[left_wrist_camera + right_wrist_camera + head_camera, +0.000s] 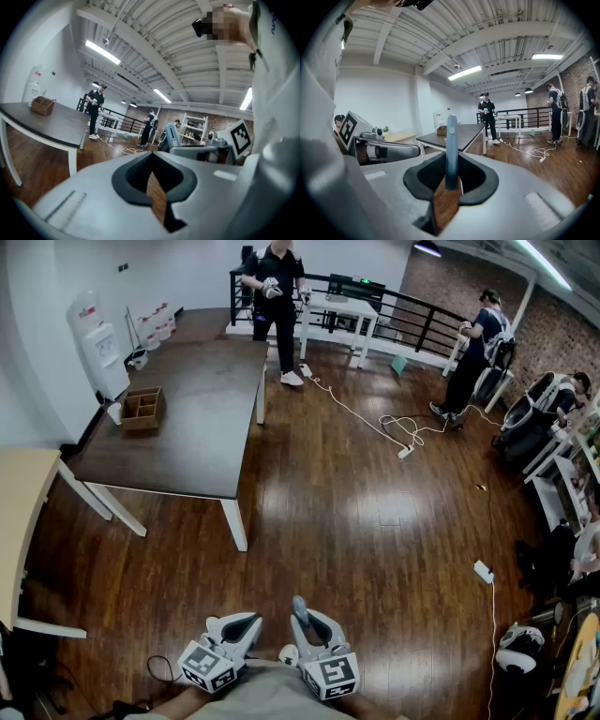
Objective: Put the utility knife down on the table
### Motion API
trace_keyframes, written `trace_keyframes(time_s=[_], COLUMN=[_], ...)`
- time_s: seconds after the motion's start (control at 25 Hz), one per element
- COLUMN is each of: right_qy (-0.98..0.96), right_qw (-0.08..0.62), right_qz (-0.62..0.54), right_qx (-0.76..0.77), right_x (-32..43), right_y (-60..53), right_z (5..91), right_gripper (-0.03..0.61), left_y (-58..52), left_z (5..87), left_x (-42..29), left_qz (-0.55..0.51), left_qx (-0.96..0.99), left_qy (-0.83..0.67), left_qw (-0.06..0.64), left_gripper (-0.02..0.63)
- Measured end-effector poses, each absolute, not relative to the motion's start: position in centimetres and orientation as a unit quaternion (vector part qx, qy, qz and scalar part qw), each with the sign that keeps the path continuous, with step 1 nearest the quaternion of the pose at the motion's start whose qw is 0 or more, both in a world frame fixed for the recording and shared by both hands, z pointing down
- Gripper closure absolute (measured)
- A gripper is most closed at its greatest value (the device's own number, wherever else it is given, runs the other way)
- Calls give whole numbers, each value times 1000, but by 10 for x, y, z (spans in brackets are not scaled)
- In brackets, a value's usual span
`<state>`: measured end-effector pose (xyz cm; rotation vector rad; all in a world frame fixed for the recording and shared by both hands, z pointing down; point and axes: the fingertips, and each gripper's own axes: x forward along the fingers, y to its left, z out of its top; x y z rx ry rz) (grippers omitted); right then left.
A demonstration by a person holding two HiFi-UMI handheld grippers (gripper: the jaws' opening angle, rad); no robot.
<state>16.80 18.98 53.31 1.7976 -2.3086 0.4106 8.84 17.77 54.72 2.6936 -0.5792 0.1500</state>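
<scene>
Well short of the dark brown rectangular tabletop (187, 427), so this reads as the carry step. Right tongs (451, 171) are clamped on the slim blue-grey utility knife (451, 140), which stands upright, well apart from the tabletop. Left tongs (152, 176) are pressed together, empty. Next move probably: approach the tabletop, lower, release clear of the small wooden box (142, 407).

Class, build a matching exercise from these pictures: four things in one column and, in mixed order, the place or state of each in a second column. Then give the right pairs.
1 utility knife
2 wooden box
3 water dispenser
4 left gripper

A on the dark table
B jaws together, nothing held
C against the white wall
D clamped in the right gripper

Pairs: 1-D, 2-A, 3-C, 4-B
</scene>
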Motion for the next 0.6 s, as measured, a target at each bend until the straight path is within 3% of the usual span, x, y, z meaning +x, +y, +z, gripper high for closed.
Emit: trace_keyframes(time_s=[0.6], right_qy=[-815], right_qw=[123], right_qz=[87], right_qx=[560], right_x=[37], right_y=[23], right_z=[504], right_gripper=[505], left_y=[20], left_z=[524], left_x=[-44], left_qz=[-9], left_qx=[944], left_qy=[-283], left_qw=[172], left_gripper=[612])
